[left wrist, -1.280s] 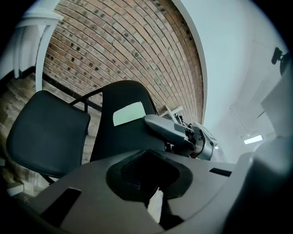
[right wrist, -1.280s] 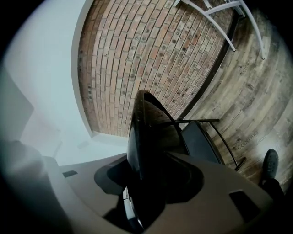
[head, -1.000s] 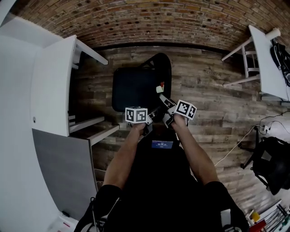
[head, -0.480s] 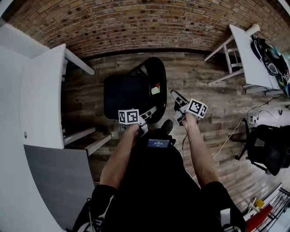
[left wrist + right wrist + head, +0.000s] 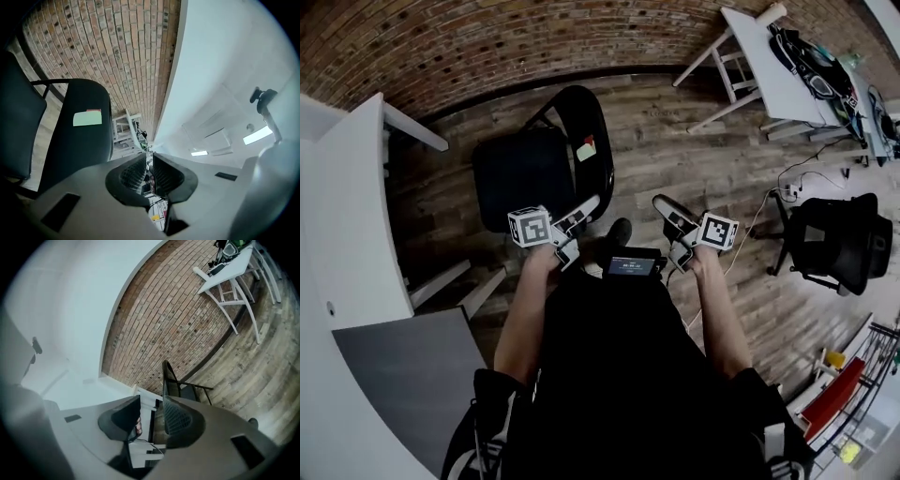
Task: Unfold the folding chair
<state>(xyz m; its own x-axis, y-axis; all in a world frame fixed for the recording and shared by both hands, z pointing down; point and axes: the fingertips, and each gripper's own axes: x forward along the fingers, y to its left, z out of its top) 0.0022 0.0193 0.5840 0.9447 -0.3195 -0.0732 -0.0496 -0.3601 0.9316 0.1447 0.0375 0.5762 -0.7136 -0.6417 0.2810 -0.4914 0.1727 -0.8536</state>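
Observation:
The black folding chair (image 5: 520,173) stands opened on the wood floor, its seat level and its backrest (image 5: 589,141) carrying a pale label (image 5: 586,147). My left gripper (image 5: 584,207) hovers by the backrest's near edge, shut with nothing between its pads. In the left gripper view the chair (image 5: 86,140) lies off to the left of the left gripper (image 5: 149,161). My right gripper (image 5: 662,204) hangs to the right of the chair, clear of it. Its jaws are closing with nothing between them. The right gripper view shows the chair (image 5: 176,383) beyond the right gripper (image 5: 152,408).
A white table (image 5: 347,216) and a grey panel (image 5: 403,375) fill the left side. A white folding table (image 5: 769,66) with gear stands at the top right. A black office chair (image 5: 839,244) and a cable (image 5: 759,211) sit at the right. A brick wall (image 5: 487,47) runs behind.
Both grippers have drawn back and risen from the chair. The right one has swung out to the right, away from the backrest. The chair now sits further left in the head view.

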